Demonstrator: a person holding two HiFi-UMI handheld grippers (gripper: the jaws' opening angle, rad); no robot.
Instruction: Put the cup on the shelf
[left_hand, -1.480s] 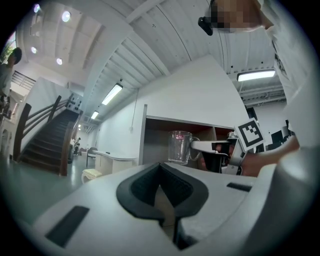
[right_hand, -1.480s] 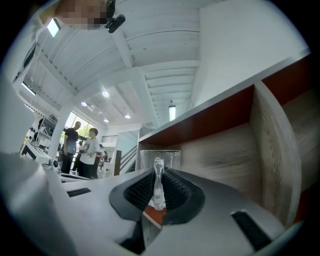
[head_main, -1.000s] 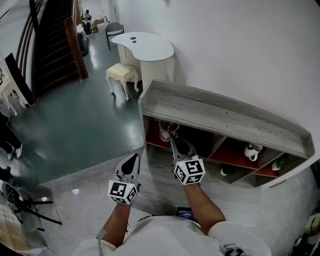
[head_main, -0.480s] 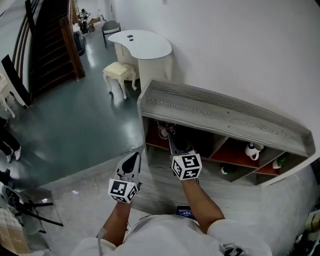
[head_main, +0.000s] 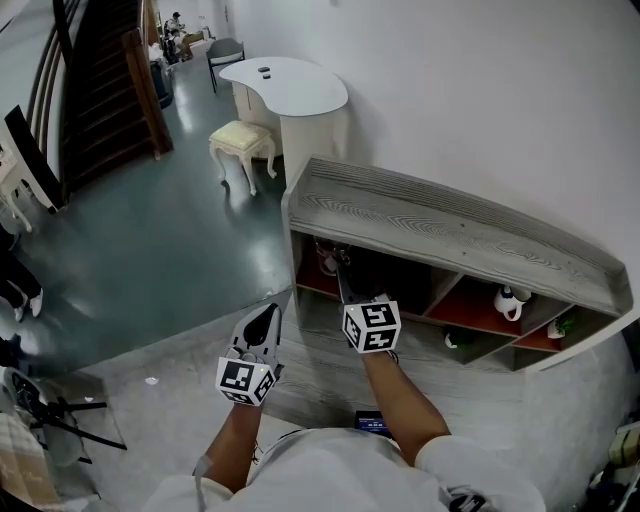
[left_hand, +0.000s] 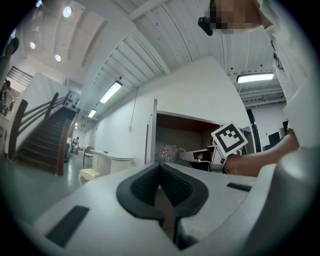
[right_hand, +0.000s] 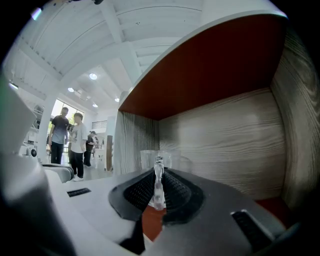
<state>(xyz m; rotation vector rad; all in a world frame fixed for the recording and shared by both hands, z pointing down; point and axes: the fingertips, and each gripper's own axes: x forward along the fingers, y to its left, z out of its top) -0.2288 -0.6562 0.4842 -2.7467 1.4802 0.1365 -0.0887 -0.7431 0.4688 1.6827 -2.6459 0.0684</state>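
A clear glass cup is inside the leftmost compartment of the low grey wooden shelf. That compartment has a red floor and a wood-grain back wall. My right gripper reaches level into the opening, shut on the cup's handle, with the cup's body just beyond the fingertips. The shelf's top board partly hides the cup in the head view. My left gripper is held back over the floor, left of the shelf, shut and empty.
A white mug, a dark object and a small green item sit in compartments further right. A white table, a cream stool and a staircase are behind on the left. People stand far off.
My right gripper has pushed forward and slightly down, carrying the cup deeper under the shelf's top board. The left gripper has stayed put.
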